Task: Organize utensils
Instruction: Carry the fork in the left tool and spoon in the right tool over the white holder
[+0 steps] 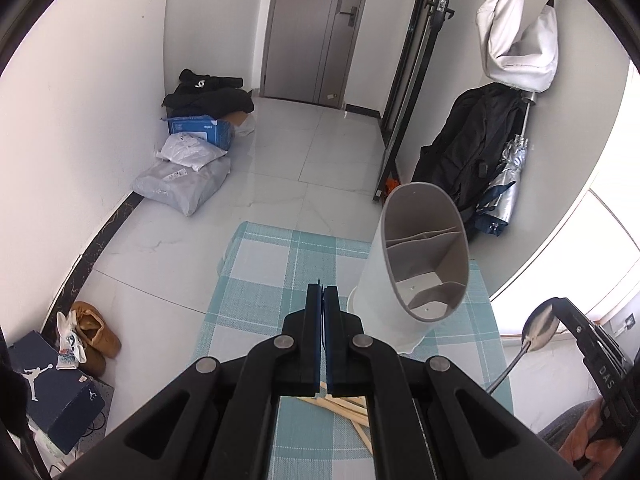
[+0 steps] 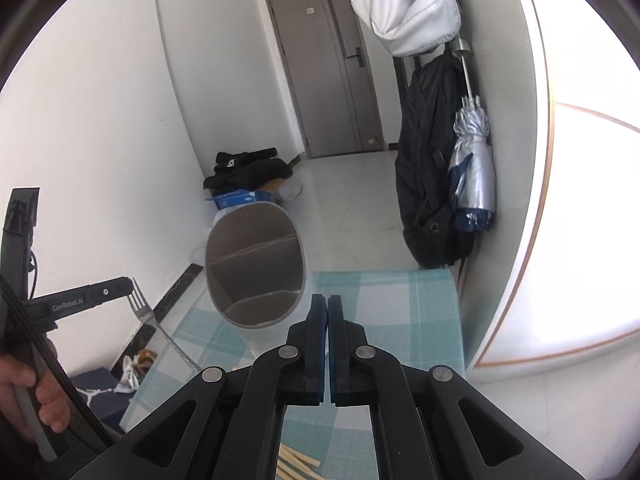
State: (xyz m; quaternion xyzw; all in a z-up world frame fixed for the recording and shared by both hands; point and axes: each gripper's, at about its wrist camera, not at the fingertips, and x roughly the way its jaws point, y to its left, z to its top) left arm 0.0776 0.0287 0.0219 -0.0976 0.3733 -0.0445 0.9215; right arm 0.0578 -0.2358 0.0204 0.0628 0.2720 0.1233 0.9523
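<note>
Step in hand: carry utensils to holder. Left tongs [image 1: 322, 296] pinching fork [image 2: 140, 304], handle angled down toward desk [image 1: 256, 280]. Right tongs [image 2: 328, 306] pinching spoon [image 1: 538, 326], bowl upward. Holder [image 1: 416, 264]: white, divided into compartments, empty, standing on checked cloth, between both tongs, ahead. Wooden chopsticks [image 1: 344, 404] lying loose on desk below tongs. Next move, judged: align each utensil above separate compartment, lower in, then spread tongs. Chopsticks remain.
</note>
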